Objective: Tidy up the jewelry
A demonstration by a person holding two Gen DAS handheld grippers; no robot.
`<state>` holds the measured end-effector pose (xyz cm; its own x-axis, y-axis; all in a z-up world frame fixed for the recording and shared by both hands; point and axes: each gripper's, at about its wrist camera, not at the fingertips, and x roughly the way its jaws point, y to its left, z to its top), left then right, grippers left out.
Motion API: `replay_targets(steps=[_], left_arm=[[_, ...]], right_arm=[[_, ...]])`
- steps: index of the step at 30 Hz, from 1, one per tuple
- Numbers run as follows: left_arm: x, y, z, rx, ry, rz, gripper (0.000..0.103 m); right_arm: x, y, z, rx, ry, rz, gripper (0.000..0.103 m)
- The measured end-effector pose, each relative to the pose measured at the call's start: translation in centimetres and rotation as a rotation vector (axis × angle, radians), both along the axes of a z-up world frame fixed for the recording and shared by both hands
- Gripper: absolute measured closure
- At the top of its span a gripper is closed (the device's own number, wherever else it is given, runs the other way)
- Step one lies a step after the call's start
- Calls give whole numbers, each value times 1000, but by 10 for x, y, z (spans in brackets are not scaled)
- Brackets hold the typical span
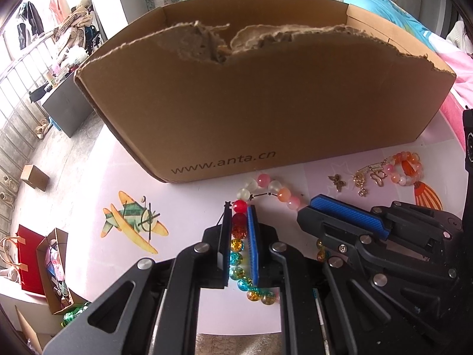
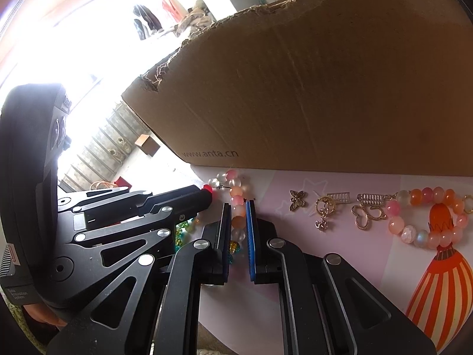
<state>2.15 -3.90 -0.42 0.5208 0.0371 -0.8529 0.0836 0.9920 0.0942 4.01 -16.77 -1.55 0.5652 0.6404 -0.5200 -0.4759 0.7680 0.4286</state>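
Both claws were clamped nearly shut on one beaded bracelet (image 1: 243,230) on the pink table (image 1: 189,207): the left gripper (image 1: 240,216) held red beads, the right gripper (image 2: 238,207), at three o'clock, pink ones.

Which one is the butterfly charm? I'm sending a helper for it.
Find the cardboard box; loose gold charms lie in front of it. The butterfly charm lies nearest the gripped bead strand, alone and dark bronze, wings spread, not attached to the pink bracelet.

Bead bracelet (image 1: 241,236) — pinched, table-level
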Motion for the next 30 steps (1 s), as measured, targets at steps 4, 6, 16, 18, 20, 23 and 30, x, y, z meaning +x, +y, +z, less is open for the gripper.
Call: replay_targets(steps=[4, 6, 16, 18, 20, 23, 30], left_arm=[[0, 1, 0, -5, 4, -8, 94], [1, 3, 0, -12, 7, -13, 94], [-1, 14, -3, -58, -18, -25, 94], [-4, 17, -4, -73, -29, -31, 94], [-6, 21, -5, -103, -37, -40, 94], [-11, 30, -5, -147, -45, -52, 94], [-36, 53, 24, -237, -143, -80, 94]], right_arm=[[1, 1, 0, -3, -1, 2, 95], [1, 2, 1, -7, -3, 2, 95], [-3, 11, 2, -46, -27, -11, 95], [-5, 12, 1, -44, -33, -14, 95], [-7, 13, 0, -40, -34, -22, 95], [-10, 13, 0, -49, -37, -50, 96], [-30, 8, 14, -4, -76, -61, 96]])
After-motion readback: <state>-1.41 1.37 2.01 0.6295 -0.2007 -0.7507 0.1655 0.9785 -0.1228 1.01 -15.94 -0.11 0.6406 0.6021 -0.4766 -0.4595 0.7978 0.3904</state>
